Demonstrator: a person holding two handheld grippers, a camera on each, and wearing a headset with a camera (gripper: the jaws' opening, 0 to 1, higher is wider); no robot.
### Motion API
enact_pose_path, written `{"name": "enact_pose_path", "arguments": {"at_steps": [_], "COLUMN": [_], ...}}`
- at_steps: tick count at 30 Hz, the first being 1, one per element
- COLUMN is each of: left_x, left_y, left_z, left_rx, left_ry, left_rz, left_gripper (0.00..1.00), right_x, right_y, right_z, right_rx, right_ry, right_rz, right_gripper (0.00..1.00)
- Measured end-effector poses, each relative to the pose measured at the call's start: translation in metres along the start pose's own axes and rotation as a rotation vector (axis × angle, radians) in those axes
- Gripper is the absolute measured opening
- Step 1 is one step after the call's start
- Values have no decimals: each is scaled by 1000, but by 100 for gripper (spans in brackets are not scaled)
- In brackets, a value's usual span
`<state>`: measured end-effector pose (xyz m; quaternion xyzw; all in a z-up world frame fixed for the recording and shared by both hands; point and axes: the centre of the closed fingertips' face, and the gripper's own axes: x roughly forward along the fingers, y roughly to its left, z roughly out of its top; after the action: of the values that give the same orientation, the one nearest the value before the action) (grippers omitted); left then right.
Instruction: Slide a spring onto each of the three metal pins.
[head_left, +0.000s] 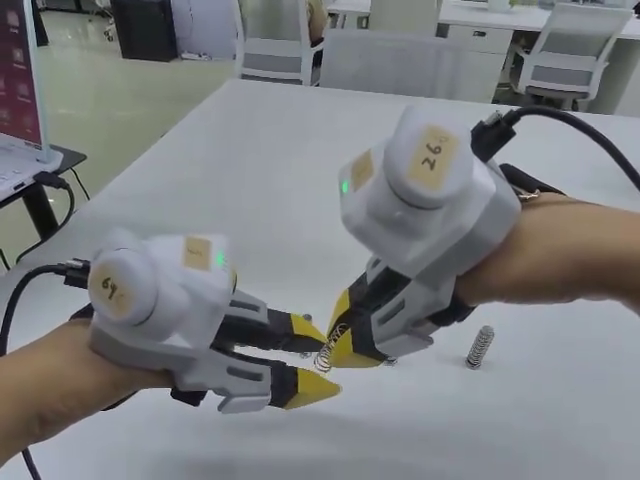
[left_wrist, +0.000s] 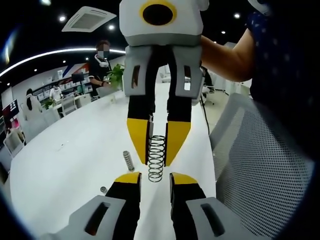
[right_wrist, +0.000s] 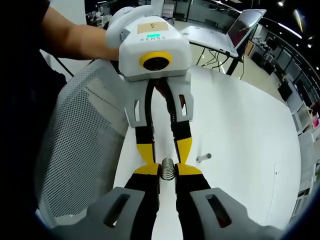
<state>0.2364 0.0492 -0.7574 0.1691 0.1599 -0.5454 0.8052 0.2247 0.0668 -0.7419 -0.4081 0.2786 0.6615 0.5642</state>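
A small coil spring (head_left: 328, 352) hangs just above the white table (head_left: 260, 180), with my right gripper (head_left: 342, 338) shut on it from above. In the right gripper view its end (right_wrist: 167, 169) shows pinched between the yellow tips. My left gripper (head_left: 314, 357) faces it from the left, open, and in the left gripper view the spring's lower end (left_wrist: 156, 170) hangs between its parted tips (left_wrist: 156, 178) without clear contact. A second spring (head_left: 480, 347) stands upright on a pin to the right. A short bare pin (left_wrist: 103, 190) stands near that sprung pin (left_wrist: 128, 160).
Office chairs (head_left: 560, 50) line the table's far edge. A laptop (head_left: 15, 90) sits on a side stand at the left. A grey mesh chair back (right_wrist: 80, 135) is close beside the table's near edge. A person (left_wrist: 102, 57) stands far off.
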Motion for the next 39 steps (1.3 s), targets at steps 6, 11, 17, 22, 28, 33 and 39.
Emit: {"name": "enact_pose_path", "arguments": {"at_steps": [6,11,17,22,28,33,39], "left_x": [-8,-14,-20,-24,-28,-29,-30], "left_y": [6,9,12,15,17,19,22], "left_z": [-4,-8,-12,-16,-20,-25,-29], "left_rx": [-28,-49,-71,-93,-119,-142,-169], "left_ry": [5,8,7,6,2,4,-5], "left_rz": [22,42,66,88,113,139,164], "left_gripper": [22,25,29,32,35,40,42], "right_x": [0,1,1,0,1,0,1], "right_y": [-3,-5,-6,-9,-12,-15,-20], "right_z": [-1,-2,-3,-4,-5,-6,-8], "right_rx": [-3,-4,-4,-5,-4,-5,-6], "right_ry": [7,14,20,24,29,35,45], "right_rz": [-4,-6,-5,-8,-9,-11,-13], "right_gripper": [8,8,9,9,9,9,9]}}
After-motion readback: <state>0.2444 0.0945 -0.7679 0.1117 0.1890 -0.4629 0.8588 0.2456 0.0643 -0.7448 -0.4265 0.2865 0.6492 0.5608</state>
